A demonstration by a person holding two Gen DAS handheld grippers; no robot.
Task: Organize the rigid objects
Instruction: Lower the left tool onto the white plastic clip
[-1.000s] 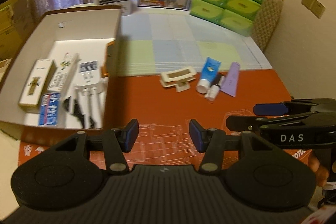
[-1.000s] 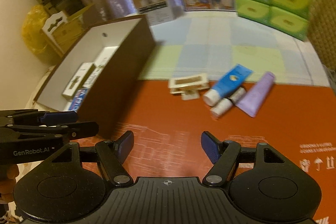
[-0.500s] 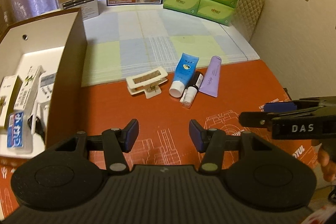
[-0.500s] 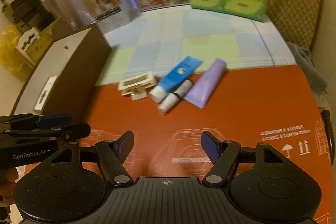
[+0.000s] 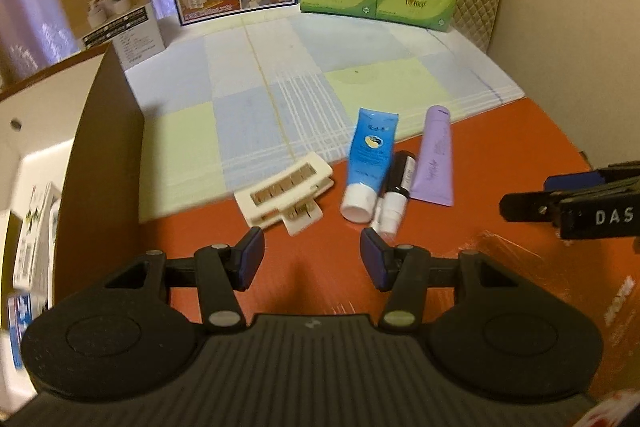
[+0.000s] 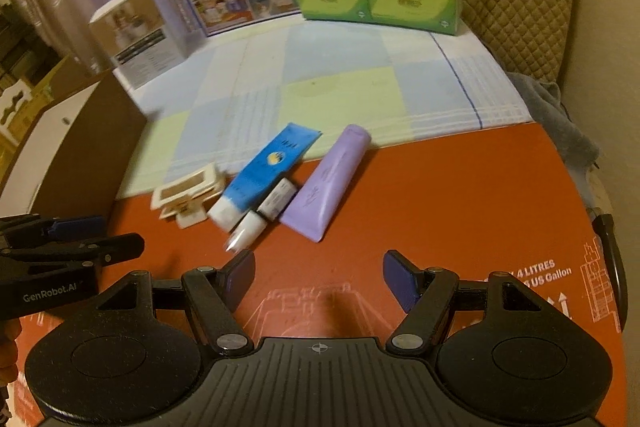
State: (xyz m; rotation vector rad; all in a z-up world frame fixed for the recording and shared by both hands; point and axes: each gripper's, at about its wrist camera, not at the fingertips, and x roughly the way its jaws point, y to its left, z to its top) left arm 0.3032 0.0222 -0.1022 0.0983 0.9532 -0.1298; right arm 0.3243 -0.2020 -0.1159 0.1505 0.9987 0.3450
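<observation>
Left gripper: your claw is released, nothing between its pads, hovering over the orange surface just short of the hair clip.
Right gripper: also released and empty, spread wider than your left, above the orange surface.
Hair clip: cream, lying at the far edge of the orange surface where the checked cloth begins.
Blue tube: just right of the clip, white cap toward you, tail on the cloth.
Small bottle: touching the blue tube's right side.
Purple tube: just beside the bottle.
Box: open, at the left edge, with packets inside.
</observation>
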